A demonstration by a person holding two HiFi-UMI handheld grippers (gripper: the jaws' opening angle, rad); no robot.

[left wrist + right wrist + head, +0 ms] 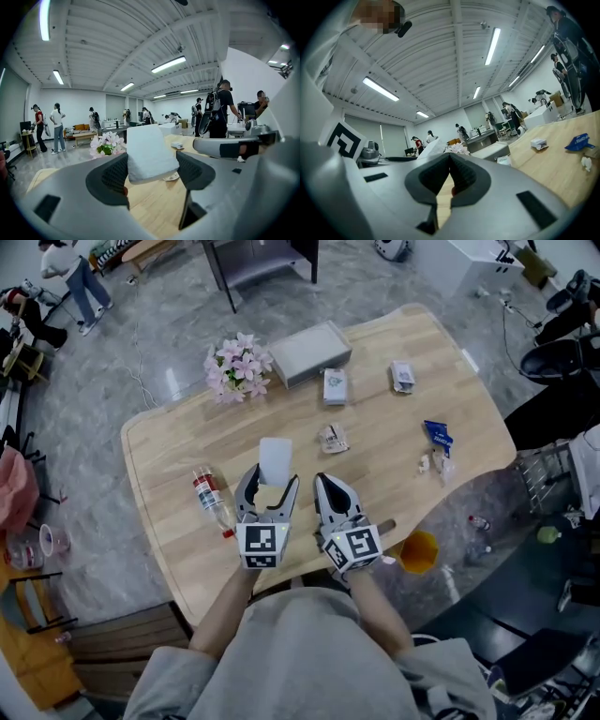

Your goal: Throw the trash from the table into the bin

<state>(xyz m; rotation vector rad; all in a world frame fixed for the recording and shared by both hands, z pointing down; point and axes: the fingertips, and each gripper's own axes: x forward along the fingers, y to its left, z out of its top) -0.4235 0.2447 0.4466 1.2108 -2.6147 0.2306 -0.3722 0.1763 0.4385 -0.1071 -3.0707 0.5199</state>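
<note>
Item 1: folded white paper towel (275,461). Found over the middle of the wooden table (375,442), toward the near edge, apparently lifted clear of the surface. Clamped at the near end between both pads of the left gripper (271,486); left free at the far end, beyond the jaws.

Handling, as judged: very light, soft, compressible. Not fragile, and not slippery against ribbed pads. Likely to flop or unfold if swung fast. Best pinched across the folded thickness, well in from the edge, much as gripped now.

Item 2: right gripper (330,495). Just right of the left one, closed tight on nothing.

Other probable trash:
- plastic bottle (213,501), lying at near left. Light, round, apt to roll. Best taken across the body.
- crumpled wrapper (333,438), centre.
- small carton (335,386) and packet (402,377), farther off.
- blue wrapper (438,435) and white scraps (432,464), right side. Thin, light, crushable.

Probably not trash: flowers (238,367) and grey box (309,353), far side.

Destination: orange bin (419,552), on the floor just off the near right edge of the table.
</note>
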